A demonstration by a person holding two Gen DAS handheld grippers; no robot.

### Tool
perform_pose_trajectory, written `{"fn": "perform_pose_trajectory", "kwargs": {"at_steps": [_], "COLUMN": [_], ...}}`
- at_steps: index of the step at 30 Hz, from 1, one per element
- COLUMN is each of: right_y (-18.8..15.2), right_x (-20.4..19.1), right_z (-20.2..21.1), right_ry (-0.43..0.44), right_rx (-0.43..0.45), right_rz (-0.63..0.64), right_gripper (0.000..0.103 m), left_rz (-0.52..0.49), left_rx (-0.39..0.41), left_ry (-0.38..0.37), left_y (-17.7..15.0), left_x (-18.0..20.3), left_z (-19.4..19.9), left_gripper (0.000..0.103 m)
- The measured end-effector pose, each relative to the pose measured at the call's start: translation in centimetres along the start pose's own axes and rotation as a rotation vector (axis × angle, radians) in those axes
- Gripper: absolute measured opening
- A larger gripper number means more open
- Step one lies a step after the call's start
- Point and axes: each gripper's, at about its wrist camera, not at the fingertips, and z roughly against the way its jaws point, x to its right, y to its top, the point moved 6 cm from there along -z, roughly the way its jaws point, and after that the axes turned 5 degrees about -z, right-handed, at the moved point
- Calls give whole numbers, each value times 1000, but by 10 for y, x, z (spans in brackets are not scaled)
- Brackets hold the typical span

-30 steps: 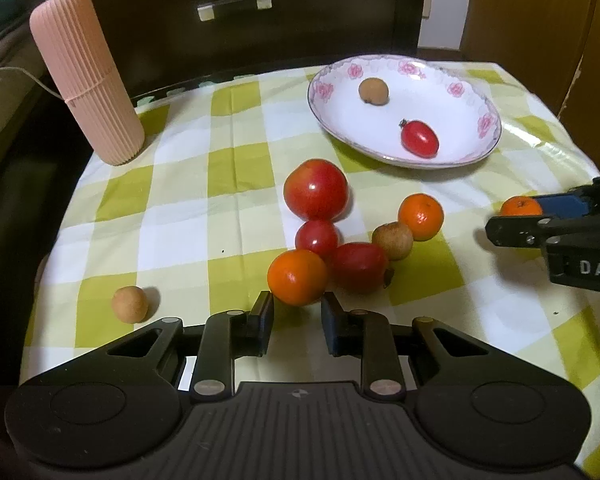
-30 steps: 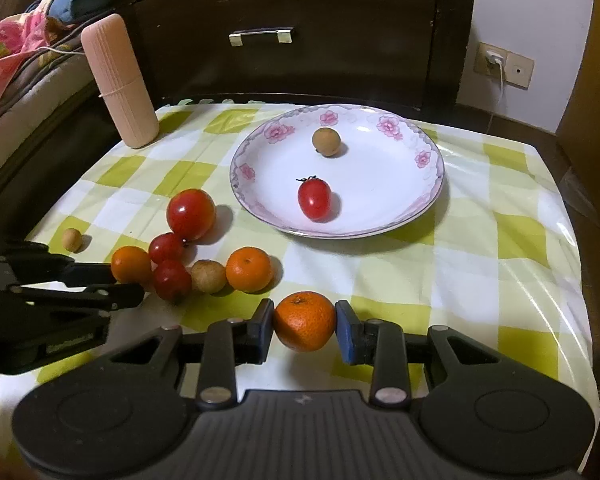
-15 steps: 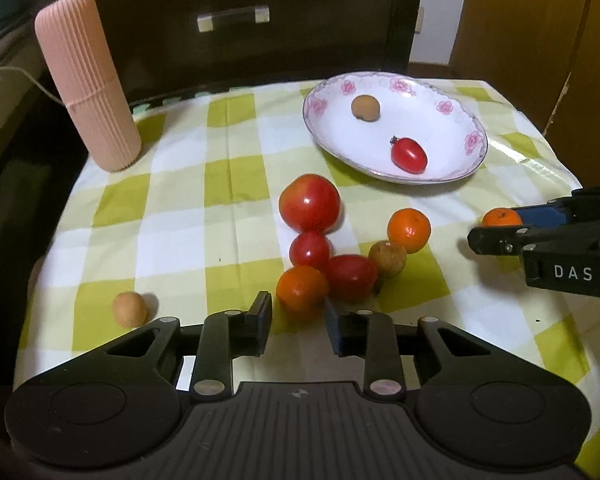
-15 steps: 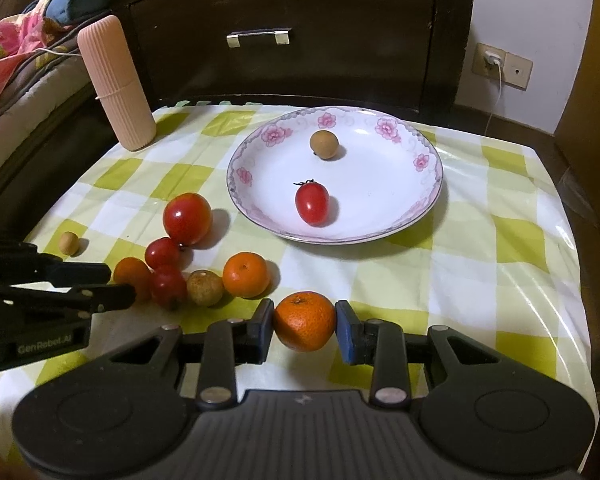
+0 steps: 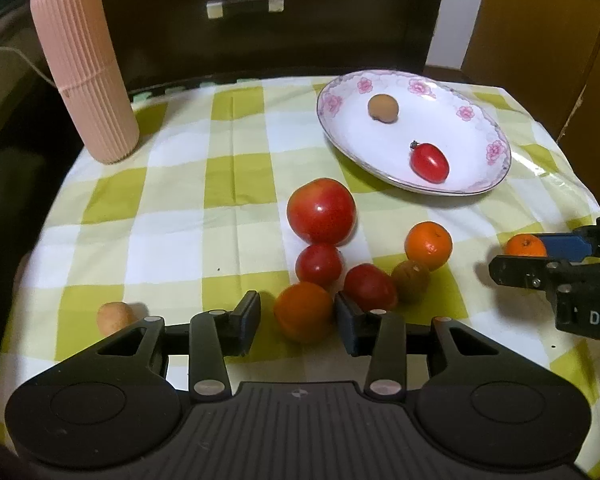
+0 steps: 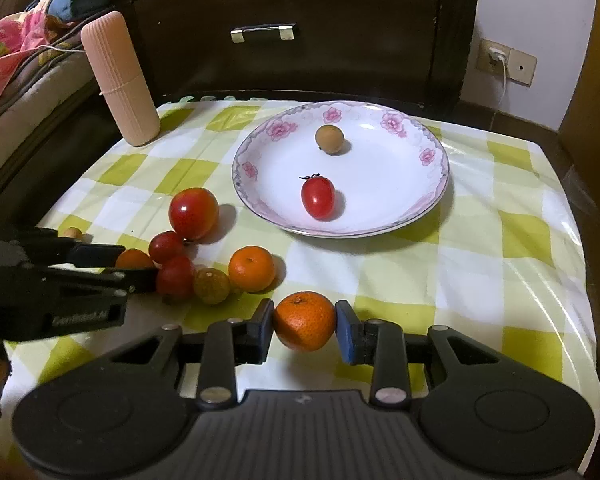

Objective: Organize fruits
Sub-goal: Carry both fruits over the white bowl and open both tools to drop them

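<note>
My left gripper (image 5: 296, 310) has its jaws opening around a tangerine (image 5: 304, 312) that rests on the checked cloth; a gap shows beside the left pad. Close behind lie two small tomatoes (image 5: 319, 265), a brown longan (image 5: 411, 280), another tangerine (image 5: 428, 245) and a big tomato (image 5: 321, 210). My right gripper (image 6: 305, 320) is shut on a tangerine (image 6: 305, 321) near the table's front. The flowered plate (image 6: 428, 156) holds a cherry tomato (image 6: 318, 198) and a longan (image 6: 329, 139).
A pink ribbed cylinder (image 5: 84, 64) stands upright at the back left corner. A lone longan (image 5: 115, 317) lies left of my left gripper. A dark drawer front (image 6: 264, 34) rises behind the table. Bedding (image 6: 4, 52) is piled at the far left.
The left jaws have spread and the gripper has come forward, so the tangerine that lay ahead of the fingertips now sits between them. The right gripper holds still with its tangerine.
</note>
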Motion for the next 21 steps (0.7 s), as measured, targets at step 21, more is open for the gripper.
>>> {"fn": "perform_pose_trajectory", "kwargs": {"at_steps": [21], "right_y": [42], "right_x": [15], "right_z": [-7], "right_ry": [-29], "right_rx": [70], "right_rz": [-65], "right_gripper": [31], "left_rz": [-37], "left_rx": [105], "left_ry": [-41], "left_y": [56], "left_x": [35], "left_z": [23], "left_gripper": [40]}}
